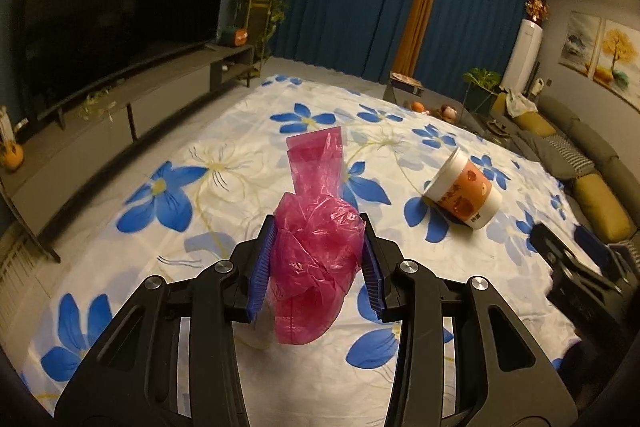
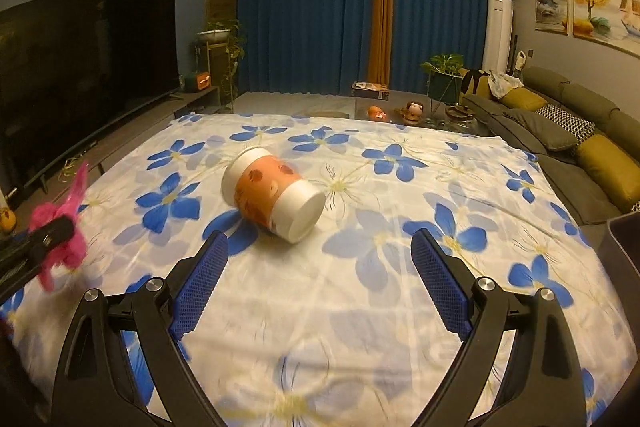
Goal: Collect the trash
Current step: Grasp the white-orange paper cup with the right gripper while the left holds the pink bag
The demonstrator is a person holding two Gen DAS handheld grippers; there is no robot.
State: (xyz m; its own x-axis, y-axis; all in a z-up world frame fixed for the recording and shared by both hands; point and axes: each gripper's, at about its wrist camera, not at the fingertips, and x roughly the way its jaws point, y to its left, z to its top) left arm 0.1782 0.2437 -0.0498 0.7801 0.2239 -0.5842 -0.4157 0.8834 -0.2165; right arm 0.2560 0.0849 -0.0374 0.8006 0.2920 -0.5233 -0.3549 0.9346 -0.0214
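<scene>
My left gripper (image 1: pixel 319 227) is shut on a crumpled pink plastic bag (image 1: pixel 316 247) and holds it above the flowered cloth (image 1: pixel 224 163). The bag also shows at the left edge of the right wrist view (image 2: pixel 66 223). A paper cup (image 2: pixel 272 201) with an orange sleeve lies on its side on the cloth, just ahead and left of my right gripper (image 2: pixel 320 247), which is open and empty. The cup shows in the left wrist view (image 1: pixel 464 189) to the right of the bag. The right gripper appears at the right edge there (image 1: pixel 576 259).
A TV (image 1: pixel 116 7) on a low console (image 1: pixel 100 131) runs along the left. A grey sofa (image 2: pixel 572 147) with yellow cushions lines the right. A glass coffee table (image 2: pixel 420 115) with small items stands beyond the cloth, before blue curtains (image 2: pixel 320 15).
</scene>
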